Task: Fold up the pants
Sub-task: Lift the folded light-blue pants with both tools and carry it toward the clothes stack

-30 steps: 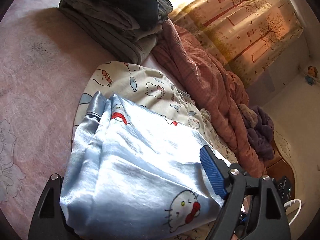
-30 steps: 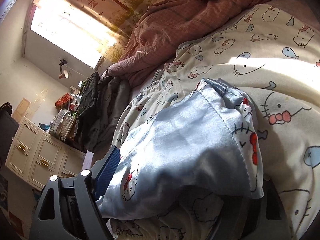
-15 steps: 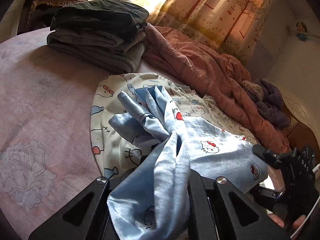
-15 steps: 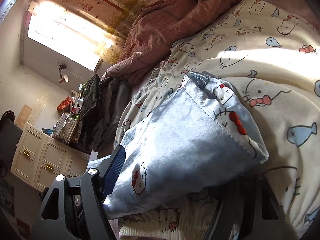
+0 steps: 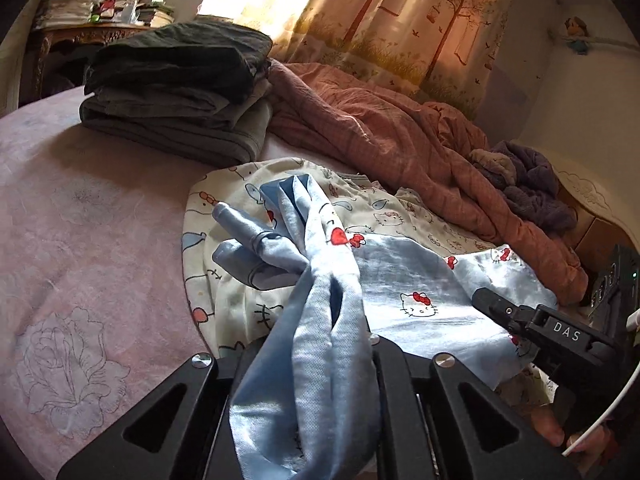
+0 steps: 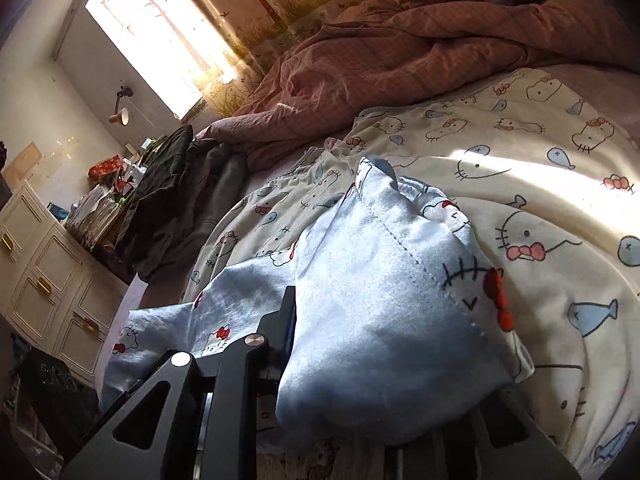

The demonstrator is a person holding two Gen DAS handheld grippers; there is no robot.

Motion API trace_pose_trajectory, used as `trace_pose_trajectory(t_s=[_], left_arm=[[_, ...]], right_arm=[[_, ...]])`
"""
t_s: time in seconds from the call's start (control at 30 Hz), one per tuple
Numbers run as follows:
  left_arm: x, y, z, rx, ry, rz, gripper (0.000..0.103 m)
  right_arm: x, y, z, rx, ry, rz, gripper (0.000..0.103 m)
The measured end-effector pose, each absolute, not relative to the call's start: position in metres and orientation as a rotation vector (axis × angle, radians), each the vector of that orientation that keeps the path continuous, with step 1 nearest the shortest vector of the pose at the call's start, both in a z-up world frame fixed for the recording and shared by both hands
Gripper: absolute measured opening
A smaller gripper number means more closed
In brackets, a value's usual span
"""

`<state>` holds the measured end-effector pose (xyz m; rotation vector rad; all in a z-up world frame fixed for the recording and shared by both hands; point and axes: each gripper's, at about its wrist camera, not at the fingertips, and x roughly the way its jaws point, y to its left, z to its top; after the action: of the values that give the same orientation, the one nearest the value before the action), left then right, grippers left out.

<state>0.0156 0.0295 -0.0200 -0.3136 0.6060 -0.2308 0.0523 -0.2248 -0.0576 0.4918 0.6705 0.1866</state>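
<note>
Since the earlier frame, the blue pants (image 5: 316, 320) are bunched into a rope pointing toward the folded pile (image 5: 176, 92). The left gripper (image 5: 312, 364) clamps it tight. The right gripper (image 6: 384, 360) has just been closing and pinches the hem.

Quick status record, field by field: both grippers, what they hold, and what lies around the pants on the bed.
left gripper: shut on a bunched edge of the light blue satin cat-print pants
right gripper: jaws have just been closing; pads grip another part of the pants
under the pants: cream cat-and-fish print fabric, spread on the pink floral bedsheet
behind: stack of folded grey and dark clothes; rumpled dusty-pink duvet
fold state: pants bunched, not yet flat
</note>
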Motion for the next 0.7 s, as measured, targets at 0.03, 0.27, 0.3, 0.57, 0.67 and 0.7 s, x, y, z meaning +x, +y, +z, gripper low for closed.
trace_pose_trajectory(t_s=[0.03,0.27,0.3,0.57,0.67,0.7], left_arm=[[0.012,0.025,-0.015,-0.268,0.59,-0.222,0.005],[-0.013,0.028,0.02,-0.17,0.478,-0.195,0.005],[-0.016,0.03,0.026,-0.162,0.461,-0.192,0.005],[-0.04,0.05,0.074,-0.131,0.35,-0.186,0.006],[-0.046,0.058,0.095,-0.12,0.312,-0.155,0.006],[-0.047,0.062,0.102,-0.128,0.302,-0.157,0.006]], right_arm=[[0.045,-0.222,-0.052,0.446,0.646,0.191,0.016],[0.001,-0.192,-0.014,0.159,0.471,0.178,0.014],[-0.002,-0.19,-0.01,0.151,0.458,0.187,0.014],[-0.021,-0.177,0.04,0.133,0.388,0.25,0.014],[-0.032,-0.163,0.068,0.094,0.335,0.254,0.014],[-0.035,-0.159,0.077,0.084,0.318,0.26,0.014]])
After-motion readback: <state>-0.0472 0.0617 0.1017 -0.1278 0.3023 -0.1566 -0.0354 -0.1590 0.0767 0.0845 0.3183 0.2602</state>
